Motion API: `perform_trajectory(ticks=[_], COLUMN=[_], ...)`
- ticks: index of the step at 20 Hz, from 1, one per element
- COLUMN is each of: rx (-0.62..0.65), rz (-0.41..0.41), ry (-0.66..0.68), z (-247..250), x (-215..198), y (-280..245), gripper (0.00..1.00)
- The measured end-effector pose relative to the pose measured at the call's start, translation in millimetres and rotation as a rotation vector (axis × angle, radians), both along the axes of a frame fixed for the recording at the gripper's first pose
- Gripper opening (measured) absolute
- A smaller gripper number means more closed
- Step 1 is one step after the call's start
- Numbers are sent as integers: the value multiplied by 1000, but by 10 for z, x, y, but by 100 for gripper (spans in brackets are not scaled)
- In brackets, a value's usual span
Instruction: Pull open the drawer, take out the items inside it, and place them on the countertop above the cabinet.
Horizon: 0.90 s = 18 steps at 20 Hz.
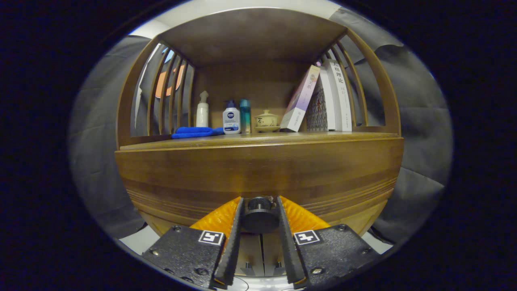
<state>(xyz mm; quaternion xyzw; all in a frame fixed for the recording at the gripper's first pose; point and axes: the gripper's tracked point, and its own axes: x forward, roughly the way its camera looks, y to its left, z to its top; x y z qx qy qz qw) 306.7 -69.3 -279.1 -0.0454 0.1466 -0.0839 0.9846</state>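
Note:
A wooden cabinet fills the gripper view, with its drawer front directly ahead of me. A dark round knob on that front sits between my fingers, and my gripper is shut on it, both fingers pressing its sides. The drawer looks closed, so its contents are hidden. Above the front runs the countertop, a flat wooden shelf under a wooden roof.
On the countertop stand a folded blue cloth, a white pump bottle, a white-and-blue bottle, a teal bottle, a lidded ceramic cup and leaning books. Slatted wooden sides flank the shelf.

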Motion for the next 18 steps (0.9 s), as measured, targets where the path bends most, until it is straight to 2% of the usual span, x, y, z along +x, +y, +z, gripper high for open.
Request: perform_trajectory(ticks=[6, 18], rx=[29, 53], rz=[-9, 24], ry=[51, 81], z=[18, 125], x=[-137, -1469], y=[-9, 120], gripper=[39, 35])
